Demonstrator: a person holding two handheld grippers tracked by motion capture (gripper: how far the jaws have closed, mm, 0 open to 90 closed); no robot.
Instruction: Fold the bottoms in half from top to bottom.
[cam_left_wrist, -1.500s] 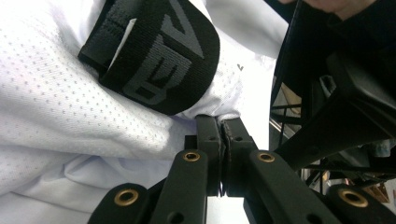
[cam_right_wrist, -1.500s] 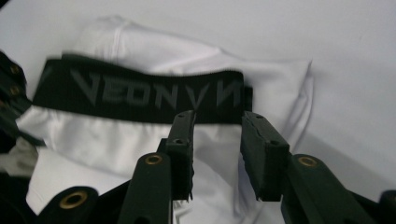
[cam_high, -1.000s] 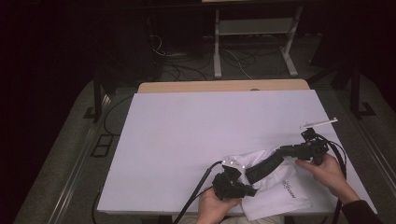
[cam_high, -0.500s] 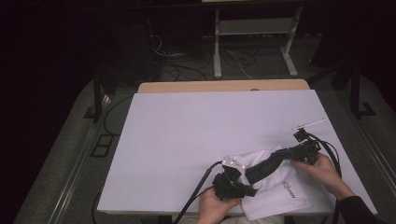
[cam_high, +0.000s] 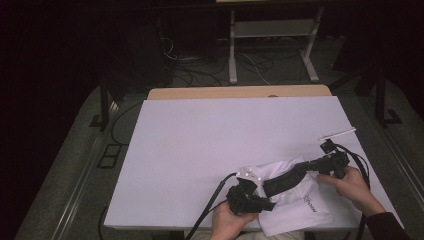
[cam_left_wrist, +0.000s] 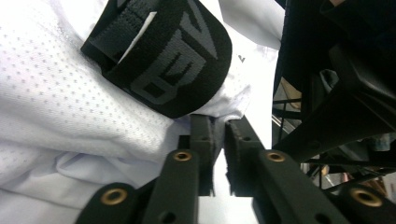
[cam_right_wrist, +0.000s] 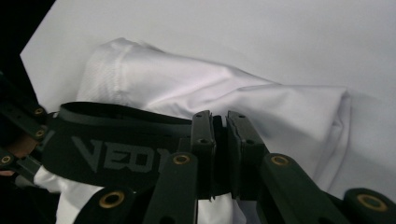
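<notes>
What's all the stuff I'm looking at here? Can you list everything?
white mesh fabric garment: one, white, front right of the table
black elastic waistband with grey letters: one, black, part of the garment, stretched between the two tools
white flat table top: one, white, centre
thin white stick: one, white, right edge of the table
white metal stand: one, white, on the floor behind the table
left tool: one, black, shut on the garment's white cloth just below the waistband
right tool: one, black, shut on the waistband
</notes>
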